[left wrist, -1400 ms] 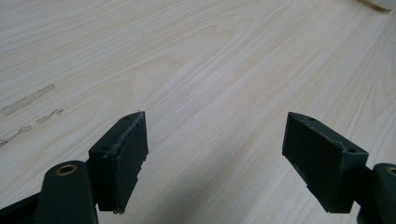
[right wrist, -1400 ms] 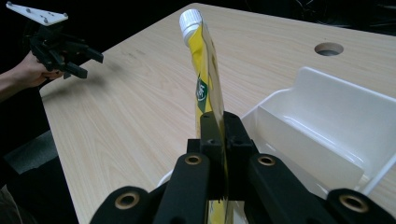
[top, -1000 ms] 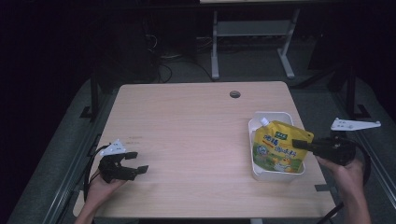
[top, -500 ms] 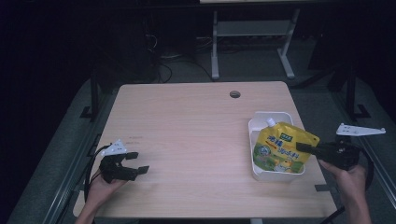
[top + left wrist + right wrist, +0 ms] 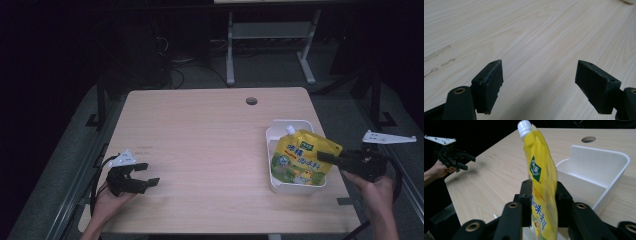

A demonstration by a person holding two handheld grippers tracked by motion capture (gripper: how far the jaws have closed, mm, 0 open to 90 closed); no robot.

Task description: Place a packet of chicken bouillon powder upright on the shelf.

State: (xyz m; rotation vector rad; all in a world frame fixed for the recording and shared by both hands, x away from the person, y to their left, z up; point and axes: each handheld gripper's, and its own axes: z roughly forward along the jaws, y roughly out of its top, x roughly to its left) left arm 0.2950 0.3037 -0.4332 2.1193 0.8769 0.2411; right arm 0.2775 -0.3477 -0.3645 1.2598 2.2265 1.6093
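Note:
A yellow spouted pouch leans in the white bin at the table's right side. My right gripper reaches in from the right at the pouch's edge. In the right gripper view the pouch stands upright and blurred between the jaws of my right gripper. Those jaws have just been opening, and the pads sit close beside the pouch without squeezing it. My left gripper rests open near the table's front left corner, with only bare wood between its jaws.
The bin has a free compartment behind the pouch. A round cable hole lies near the table's far edge. The wooden tabletop stretches wide between the two hands. A metal frame stands on the floor beyond.
The right hand with its grey plate has drifted slightly right and down. The pouch sits a little lower in the bin. The left gripper has not moved.

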